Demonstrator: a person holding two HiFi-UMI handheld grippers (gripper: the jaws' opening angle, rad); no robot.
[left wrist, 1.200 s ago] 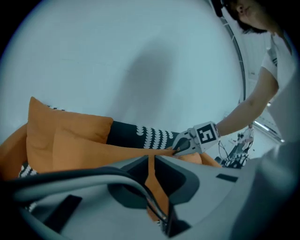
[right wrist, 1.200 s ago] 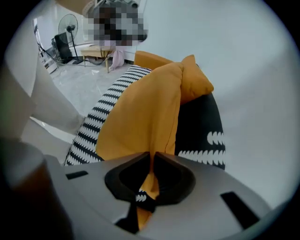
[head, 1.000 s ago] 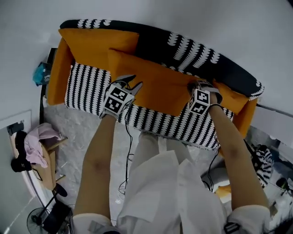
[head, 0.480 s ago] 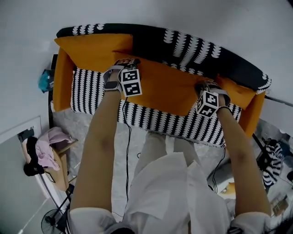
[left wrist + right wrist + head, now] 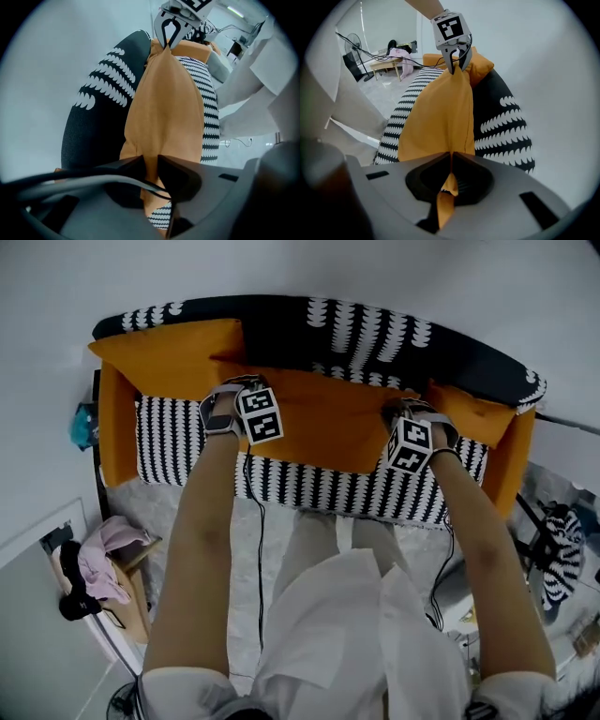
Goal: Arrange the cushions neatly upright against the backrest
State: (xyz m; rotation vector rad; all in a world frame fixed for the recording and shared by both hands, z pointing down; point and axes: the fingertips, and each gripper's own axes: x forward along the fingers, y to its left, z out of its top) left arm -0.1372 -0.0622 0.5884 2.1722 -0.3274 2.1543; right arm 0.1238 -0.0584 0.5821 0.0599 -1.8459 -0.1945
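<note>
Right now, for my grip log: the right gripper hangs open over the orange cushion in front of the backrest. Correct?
No, it is not open. The right gripper view shows the right gripper shut on the top edge of the cushion, which does stand in front of the backrest.

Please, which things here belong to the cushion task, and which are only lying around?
Belong to the job:
- middle cushion, gripped by the right tool and by the left tool, whose jaws have just been closing on it
- left cushion
- right cushion
- backrest

Just lying about:
- pink cloth
- fan
- striped bag
</note>
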